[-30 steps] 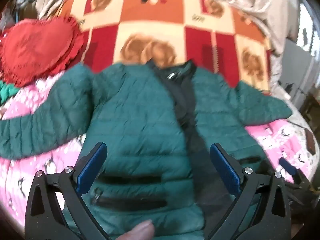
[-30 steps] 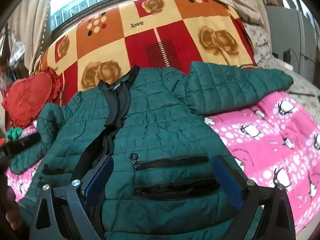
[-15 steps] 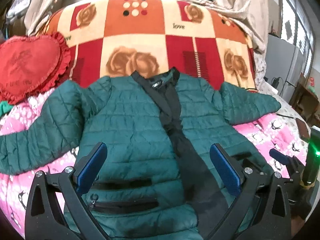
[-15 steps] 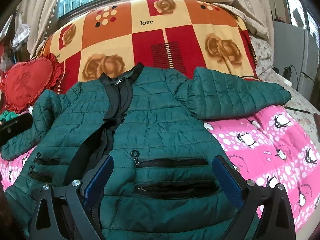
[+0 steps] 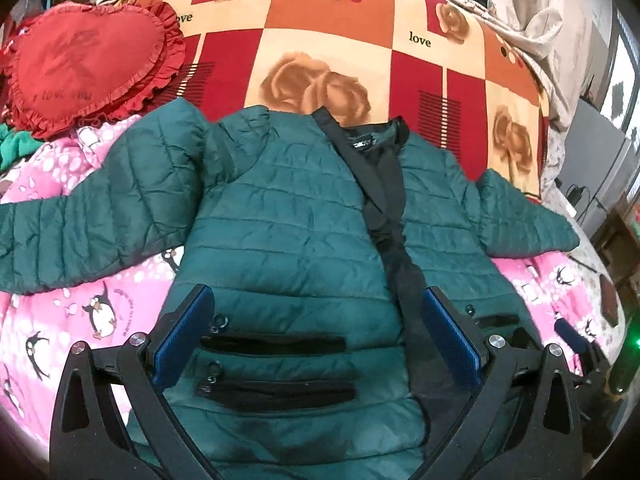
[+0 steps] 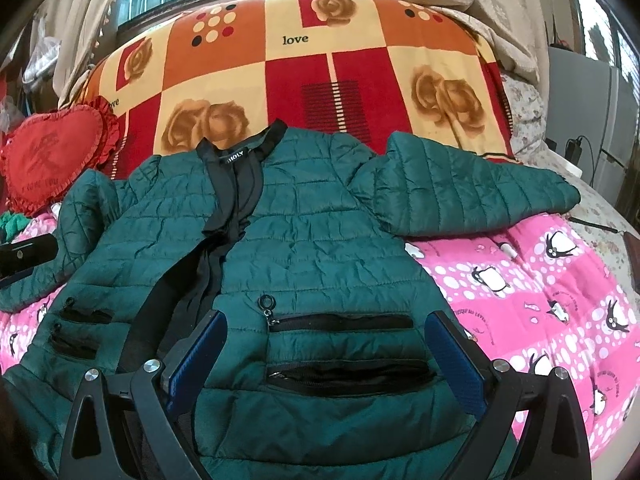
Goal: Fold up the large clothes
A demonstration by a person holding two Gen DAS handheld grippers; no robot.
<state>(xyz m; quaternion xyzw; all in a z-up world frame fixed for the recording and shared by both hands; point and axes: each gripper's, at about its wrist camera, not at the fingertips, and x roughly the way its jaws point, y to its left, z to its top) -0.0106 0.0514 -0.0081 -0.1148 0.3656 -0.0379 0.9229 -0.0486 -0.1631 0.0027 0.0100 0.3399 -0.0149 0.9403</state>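
A dark green quilted jacket (image 5: 288, 232) lies face up on the bed, front unzipped with black lining showing, both sleeves spread outward. My left gripper (image 5: 316, 332) hovers open over the hem by the left pocket zips, nothing between its blue pads. In the right wrist view the same jacket (image 6: 320, 240) fills the middle, its right sleeve (image 6: 472, 196) stretched across the pink sheet. My right gripper (image 6: 324, 356) stands open above the right pocket zips (image 6: 344, 322), holding nothing. The other gripper's black body (image 6: 28, 254) shows at the left edge.
A pink penguin-print sheet (image 6: 560, 288) covers the bed. An orange, red and cream rose blanket (image 6: 304, 72) lies behind the jacket. A red heart cushion (image 5: 84, 64) sits at the back left. A grey cabinet (image 6: 584, 100) with cables stands at the right.
Both cameras have pulled back and tilted, so more of the jacket and blanket shows. The fingertip at the left view's bottom edge is gone. The jacket has not been moved.
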